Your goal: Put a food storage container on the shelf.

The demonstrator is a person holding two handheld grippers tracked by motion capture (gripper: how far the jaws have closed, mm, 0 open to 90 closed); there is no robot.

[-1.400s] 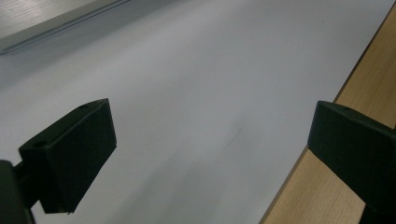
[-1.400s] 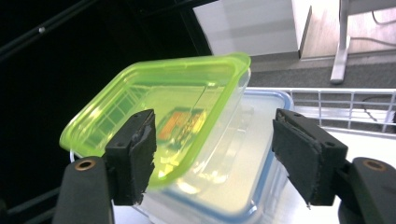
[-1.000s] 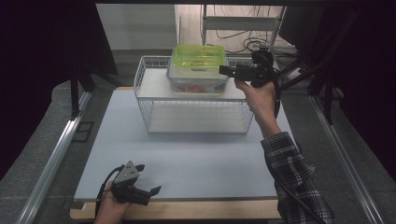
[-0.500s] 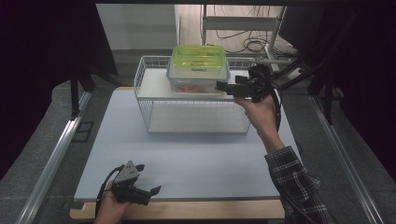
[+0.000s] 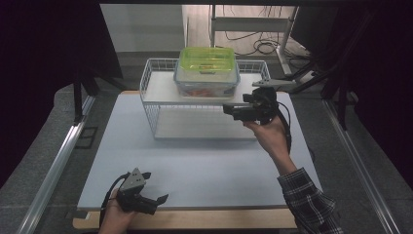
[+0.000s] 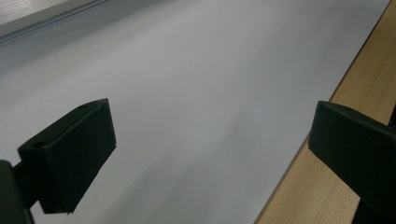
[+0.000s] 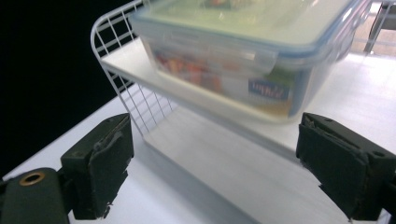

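White wire rack [image 5: 156, 105] stands at the far side of my worktop [image 5: 195, 161]; the green-lidded food container [image 5: 207, 73] sits on its upper shelf. My right hand-held gripper [image 5: 229, 108], jaws just opening and empty, faces the container's near side. I'd level it and centre the jaws before closing. Left hand-held gripper [image 5: 158, 200] rests open at the near edge.

The pale grey matte surface [image 5: 195, 161] is evenly lit from above; surroundings are left dark. The clear plastic green-lidded container [image 7: 243, 51] is blurred close up, with soft shadows cast.
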